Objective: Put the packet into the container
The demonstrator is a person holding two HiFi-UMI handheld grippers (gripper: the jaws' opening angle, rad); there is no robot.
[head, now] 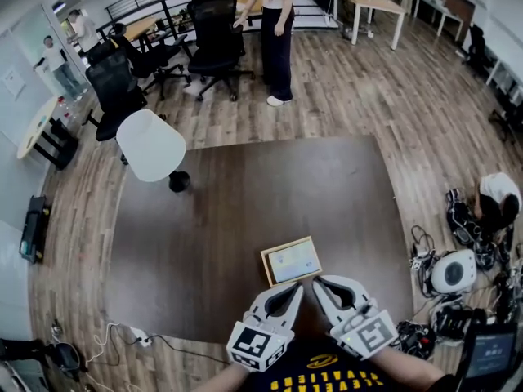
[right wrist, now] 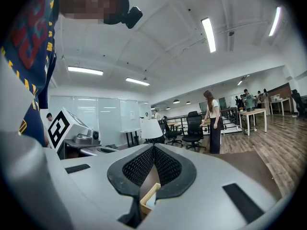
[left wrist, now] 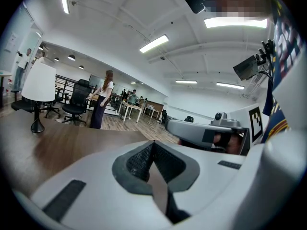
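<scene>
A shallow wooden-rimmed container [head: 265, 268] sits on the dark brown table [head: 245, 202] near its front edge, and a pale flat packet [head: 293, 261] lies inside it. My left gripper [head: 298, 288] and right gripper [head: 317, 282] hover side by side just in front of the container, tips angled toward each other. Both are shut with nothing between the jaws. In the left gripper view the left gripper [left wrist: 153, 143] points across the table, the right one beside it. Below the shut right gripper [right wrist: 154, 146], a corner of the container [right wrist: 147, 198] shows through the gap.
A white round-backed chair [head: 151, 144] stands at the table's far left corner. Black office chairs [head: 214, 35] and a standing person [head: 276, 23] are beyond the table. Cables and devices [head: 454, 272] lie on the floor to the right, and a power strip [head: 135, 333] to the left.
</scene>
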